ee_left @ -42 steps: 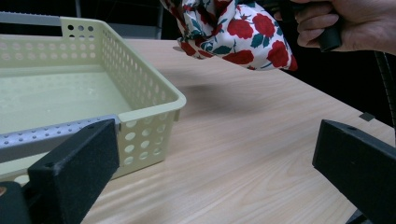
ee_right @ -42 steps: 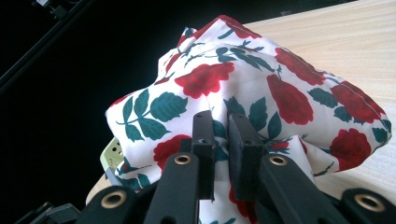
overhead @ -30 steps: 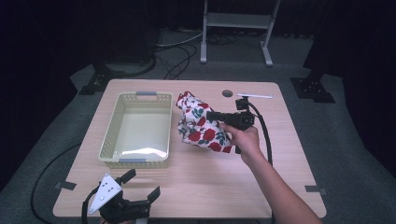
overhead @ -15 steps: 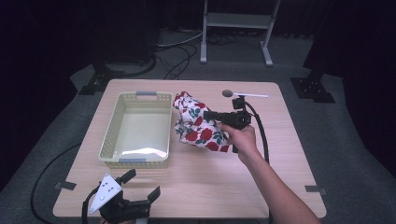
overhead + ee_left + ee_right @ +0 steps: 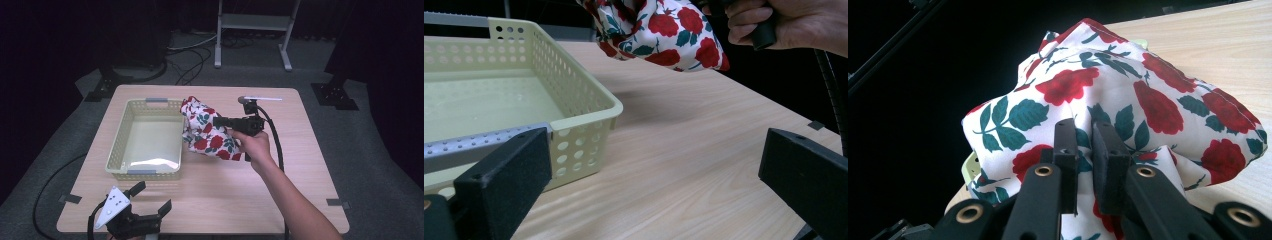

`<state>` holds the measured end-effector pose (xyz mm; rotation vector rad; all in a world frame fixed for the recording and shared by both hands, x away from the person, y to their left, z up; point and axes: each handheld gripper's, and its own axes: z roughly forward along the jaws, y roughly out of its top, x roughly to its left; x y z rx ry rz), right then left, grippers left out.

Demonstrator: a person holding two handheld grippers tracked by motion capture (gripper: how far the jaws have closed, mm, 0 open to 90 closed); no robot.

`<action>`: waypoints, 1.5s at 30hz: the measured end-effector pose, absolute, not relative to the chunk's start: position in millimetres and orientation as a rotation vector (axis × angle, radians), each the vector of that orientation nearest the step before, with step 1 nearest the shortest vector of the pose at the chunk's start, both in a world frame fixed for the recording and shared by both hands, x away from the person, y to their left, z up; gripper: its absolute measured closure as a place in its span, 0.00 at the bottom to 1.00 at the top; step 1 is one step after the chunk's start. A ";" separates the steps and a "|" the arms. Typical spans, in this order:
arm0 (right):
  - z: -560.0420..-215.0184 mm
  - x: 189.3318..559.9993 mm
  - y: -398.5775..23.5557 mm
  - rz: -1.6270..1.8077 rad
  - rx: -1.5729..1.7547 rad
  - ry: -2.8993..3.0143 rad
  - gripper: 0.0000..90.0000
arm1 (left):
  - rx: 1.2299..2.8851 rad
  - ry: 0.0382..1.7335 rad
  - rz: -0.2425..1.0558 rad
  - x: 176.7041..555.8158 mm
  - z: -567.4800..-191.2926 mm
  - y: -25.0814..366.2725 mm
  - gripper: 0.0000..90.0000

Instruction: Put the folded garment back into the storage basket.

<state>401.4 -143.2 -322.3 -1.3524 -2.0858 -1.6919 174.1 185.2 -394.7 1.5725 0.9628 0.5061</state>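
A white cloth with red roses and green leaves [image 5: 207,132] hangs bunched above the table, just right of the pale yellow plastic basket [image 5: 117,155]. My right gripper [image 5: 216,121] is shut on the cloth [image 5: 1148,95], and the right gripper view has its jaws [image 5: 1084,127] pinching a fold. The basket [image 5: 589,107] is empty. My left gripper [image 5: 152,196] rests at the table's front left edge, open, with nothing between its jaws [image 5: 654,165]. In the left gripper view the cloth [image 5: 664,30] hangs beyond the basket's corner, under the hand.
A small round grey item with a white stick [image 5: 260,99] lies at the table's back edge. A black cable [image 5: 276,145] trails from the right gripper along the forearm. A metal stand [image 5: 252,22] sits on the floor behind the table.
My right gripper has carried the cloth slightly left, closer to the basket's right rim. The left gripper has not moved.
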 end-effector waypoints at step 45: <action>-305.5 424.7 -79.3 -1.695 -1.204 -2.108 0.91 | 1.573 0.960 0.507 174.0 -394.3 186.7 0.00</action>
